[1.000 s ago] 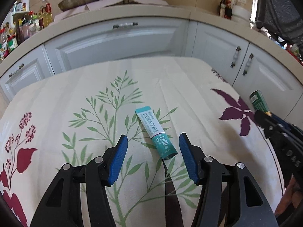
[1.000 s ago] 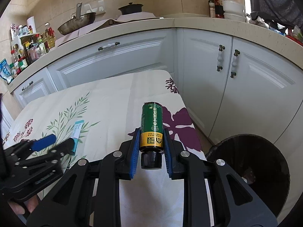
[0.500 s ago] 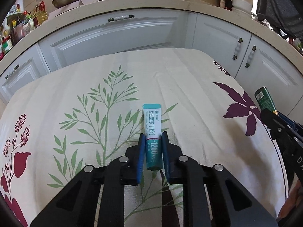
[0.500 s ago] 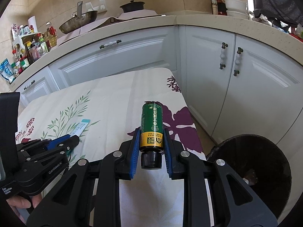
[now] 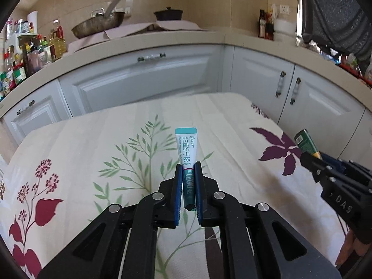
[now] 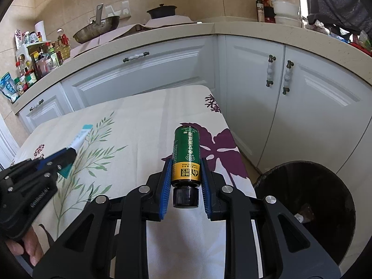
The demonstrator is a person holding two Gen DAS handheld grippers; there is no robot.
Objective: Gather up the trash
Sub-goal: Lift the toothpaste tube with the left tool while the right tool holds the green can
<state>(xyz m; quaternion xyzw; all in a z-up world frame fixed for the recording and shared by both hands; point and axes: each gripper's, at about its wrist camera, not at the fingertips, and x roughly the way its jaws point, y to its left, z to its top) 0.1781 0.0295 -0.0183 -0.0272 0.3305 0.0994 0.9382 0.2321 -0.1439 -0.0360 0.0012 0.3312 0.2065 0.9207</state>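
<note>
A white run of kitchen cabinets (image 6: 148, 74) wraps around the back and right of the scene under a beige countertop (image 5: 144, 46) that carries a wok (image 6: 97, 31), a dark lidded pot (image 6: 161, 11) and a cluster of bottles (image 6: 41, 55) at the left. In front of the cabinets stands a table covered by a cream floral tablecloth (image 5: 116, 139) printed with green sprigs and purple leaves. On the floor just past the table's right edge sits a round dark trash bin (image 6: 330, 181), with a scrap or 2 in the bottom of it. The right gripper (image 6: 186, 176) has its 2 blue-padded jaws clamped on the gold band of a green bottle (image 6: 186, 148), black cap toward the camera, held over the table's right edge beside the bin. The left gripper (image 5: 188, 181) has just been closing its jaws, and they now pinch the dark lower end of a teal-and-white sachet (image 5: 186, 148), which sticks up clear of the cloth above the middle of the table. The person's fingers (image 6: 30, 248) show under the left gripper's handle.
</note>
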